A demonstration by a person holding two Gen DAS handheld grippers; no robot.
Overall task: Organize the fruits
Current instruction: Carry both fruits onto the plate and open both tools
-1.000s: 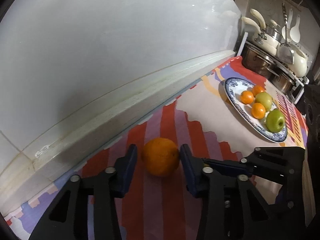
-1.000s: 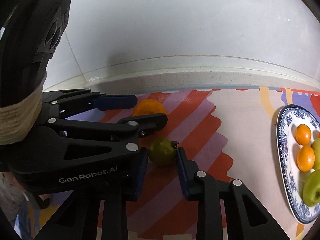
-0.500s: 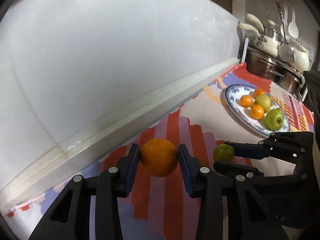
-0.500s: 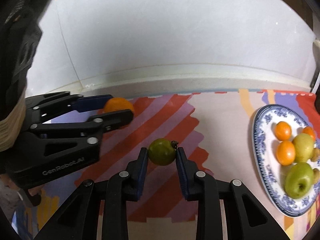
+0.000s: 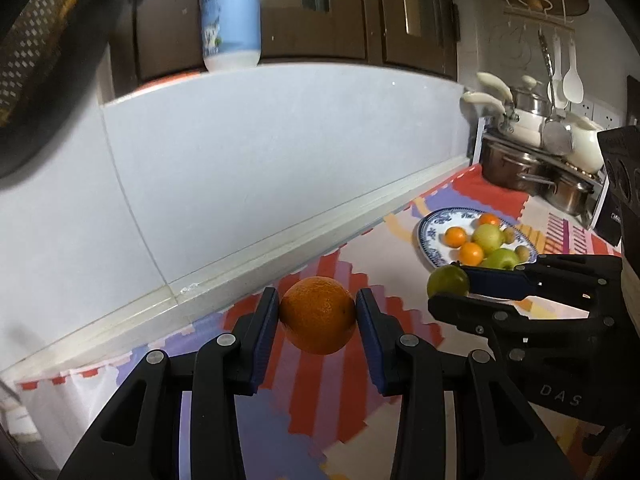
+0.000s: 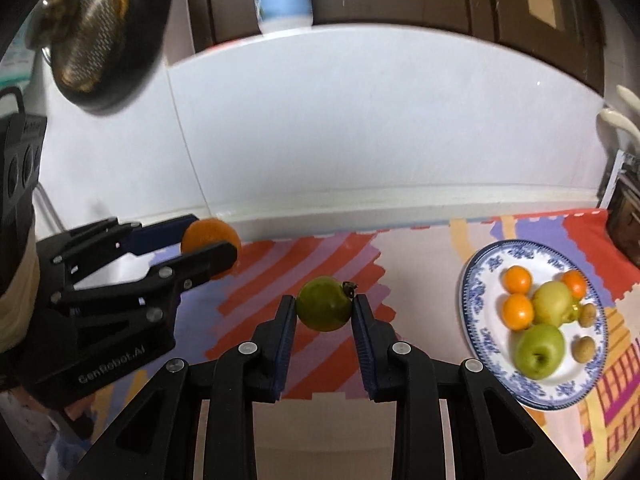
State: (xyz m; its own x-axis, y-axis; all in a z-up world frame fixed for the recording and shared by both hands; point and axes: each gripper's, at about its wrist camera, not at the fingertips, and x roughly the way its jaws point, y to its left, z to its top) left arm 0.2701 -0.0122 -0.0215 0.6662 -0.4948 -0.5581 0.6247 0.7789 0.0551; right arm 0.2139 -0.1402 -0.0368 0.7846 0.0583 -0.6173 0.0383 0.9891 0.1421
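Note:
My left gripper (image 5: pixel 317 318) is shut on a large orange (image 5: pixel 318 320) and holds it in the air above the striped mat. It also shows in the right wrist view (image 6: pixel 210 240), at the left. My right gripper (image 6: pixel 324 312) is shut on a small green fruit (image 6: pixel 323 309), also lifted off the mat; in the left wrist view the green fruit (image 5: pixel 447 281) is at the right. A blue-patterned plate (image 6: pixel 478 292) at the right holds small oranges, green apples and small brown fruits.
A colourful striped mat (image 6: pixel 312 256) covers the counter against a white tiled wall (image 6: pixel 360 120). Steel pots and hanging utensils (image 5: pixel 532 148) stand beyond the plate. A dark pan (image 6: pixel 100 32) hangs at the upper left, a blue bottle (image 5: pixel 230 12) on a ledge above.
Both grippers closed on their fruits and lifted them off the mat. Both have risen and pulled back, so more of the wall and cupboards shows.

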